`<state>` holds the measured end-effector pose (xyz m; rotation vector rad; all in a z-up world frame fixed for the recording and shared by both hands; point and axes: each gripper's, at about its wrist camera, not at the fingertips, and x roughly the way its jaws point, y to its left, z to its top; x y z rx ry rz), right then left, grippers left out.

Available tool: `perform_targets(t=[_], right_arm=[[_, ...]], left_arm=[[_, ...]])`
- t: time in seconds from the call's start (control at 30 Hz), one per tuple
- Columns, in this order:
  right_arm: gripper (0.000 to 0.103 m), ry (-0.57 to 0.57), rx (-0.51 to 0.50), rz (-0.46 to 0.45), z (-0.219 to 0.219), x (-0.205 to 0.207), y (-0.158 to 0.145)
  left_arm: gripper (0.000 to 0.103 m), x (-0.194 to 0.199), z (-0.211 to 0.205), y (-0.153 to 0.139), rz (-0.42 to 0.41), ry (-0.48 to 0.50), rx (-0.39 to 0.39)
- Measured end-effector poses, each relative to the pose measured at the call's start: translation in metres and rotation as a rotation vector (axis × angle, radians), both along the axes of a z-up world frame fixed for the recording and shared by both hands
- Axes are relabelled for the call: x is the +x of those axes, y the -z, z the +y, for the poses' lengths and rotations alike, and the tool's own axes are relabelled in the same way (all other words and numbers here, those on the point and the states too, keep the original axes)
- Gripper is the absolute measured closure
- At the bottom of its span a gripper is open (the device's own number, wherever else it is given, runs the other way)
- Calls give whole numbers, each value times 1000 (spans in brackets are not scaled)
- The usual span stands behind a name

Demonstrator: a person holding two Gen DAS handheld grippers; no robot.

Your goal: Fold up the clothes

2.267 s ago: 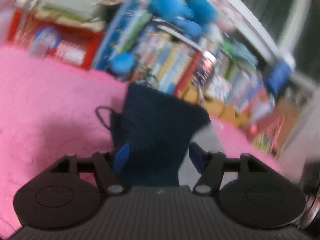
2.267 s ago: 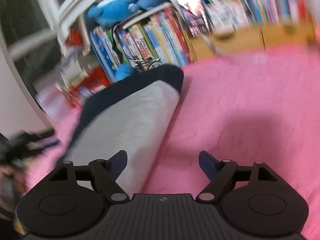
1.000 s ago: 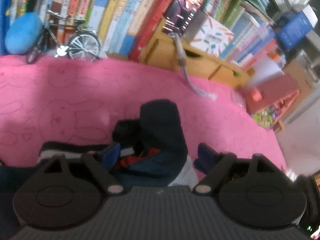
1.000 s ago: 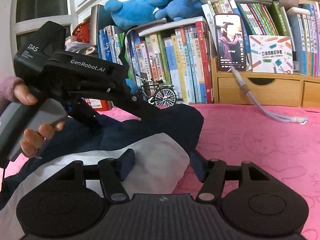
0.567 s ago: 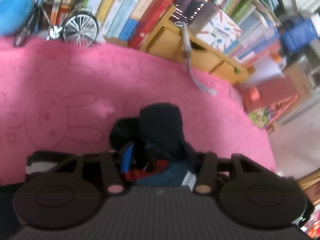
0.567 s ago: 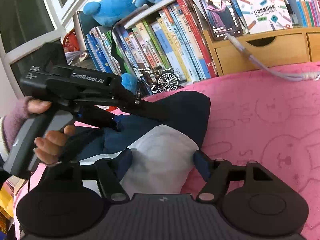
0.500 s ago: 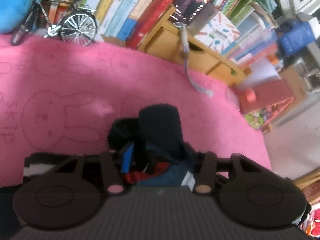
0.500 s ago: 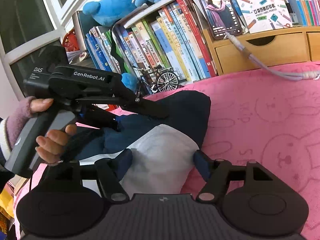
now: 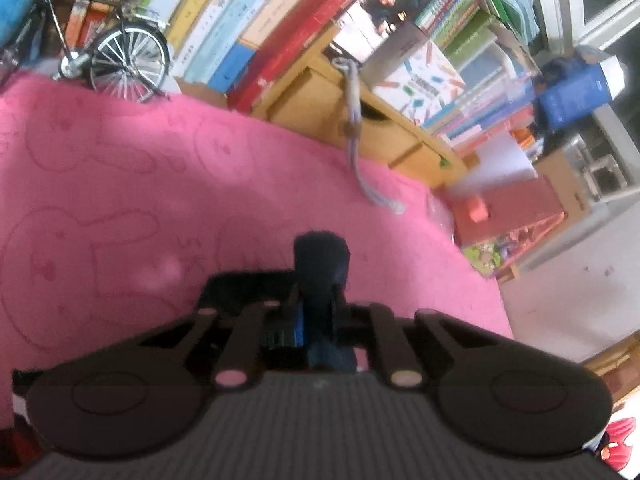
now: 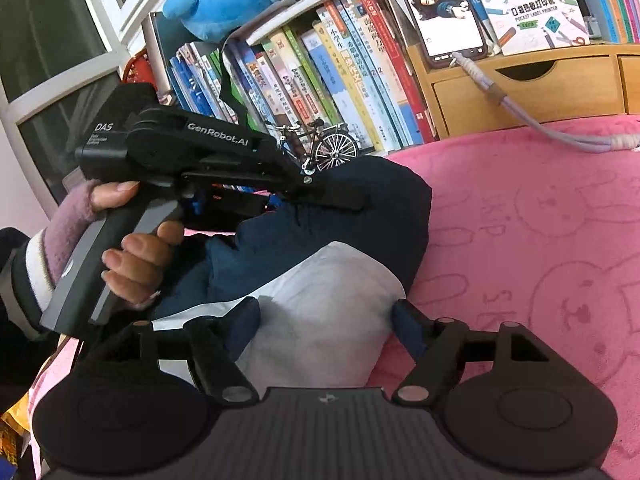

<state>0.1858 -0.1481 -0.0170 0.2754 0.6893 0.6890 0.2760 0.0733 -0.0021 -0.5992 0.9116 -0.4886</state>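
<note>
A navy and white garment (image 10: 360, 224) lies bunched on the pink bunny-print blanket (image 10: 540, 220). In the right wrist view a hand holds my left gripper (image 10: 340, 196), whose tips pinch the navy fold at the top of the pile. In the left wrist view that navy fold (image 9: 320, 252) stands up between the closed fingers of the left gripper (image 9: 318, 304). My right gripper (image 10: 324, 320) is open, its blue-padded fingers straddling the white panel (image 10: 320, 292) without pressing it. The garment's left part is hidden behind the hand and gripper.
A row of books (image 10: 340, 72), a model bicycle (image 10: 324, 148) and a wooden drawer box (image 10: 520, 88) line the blanket's far edge. A phone (image 10: 440, 12) leans there, its cable (image 10: 560, 136) trailing onto the blanket. Bare blanket (image 9: 160, 184) lies right of the garment.
My left gripper went from open around the navy fabric to shut on it, and has lifted the fold a little. The right gripper stayed open over the white panel.
</note>
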Motion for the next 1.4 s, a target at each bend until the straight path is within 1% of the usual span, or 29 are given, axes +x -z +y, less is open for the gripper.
perform_targets(t=[0.23, 0.27, 0.33, 0.37, 0.43, 0.53, 0.6, 0.67, 0.73, 0.77, 0.9, 0.97, 1.07, 1.23, 1.27, 1.4], right_arm=[[29, -4, 6, 6, -1, 1, -1], [29, -4, 6, 7, -1, 1, -1], [29, -5, 14, 12, -2, 1, -1], [29, -5, 18, 15, -2, 1, -1], [29, -5, 24, 18, -4, 1, -1], [29, -4, 28, 18, -5, 1, -1], [29, -2, 33, 19, -7, 1, -2], [28, 1, 40, 22, -9, 0, -2], [28, -4, 53, 31, -13, 1, -3], [27, -12, 61, 37, -14, 2, -3], [20, -42, 94, 73, -22, 3, -4], [19, -47, 95, 97, -25, -1, -6], [16, -61, 94, 131, -32, -10, -8], [13, -81, 76, 157, -35, -24, -10], [12, -85, 74, 156, -33, -24, -10], [7, -104, 85, 157, -27, -23, -9]], left_arm=[[92, 16, 16, -6, -43, -120, -11], [94, 18, 19, -7, -49, -137, -12], [95, 22, 24, -9, -62, -171, -15], [94, 19, 33, -17, -91, -191, -14], [93, 2, 41, -32, -142, -200, 27], [85, -59, 46, -53, -248, -200, 163], [83, -99, 49, -68, -318, -199, 254], [79, -138, 54, -70, -344, -220, 312], [76, -157, 67, -61, -303, -249, 287], [73, -167, 74, -57, -282, -264, 275], [68, -205, 100, -41, -200, -322, 224], [59, -224, 114, -32, -159, -351, 199], [54, -222, 123, -20, -102, -367, 167], [50, -218, 127, 1, -25, -353, 128], [48, -220, 129, 5, -21, -351, 109], [45, -225, 137, 15, -13, -342, 39]])
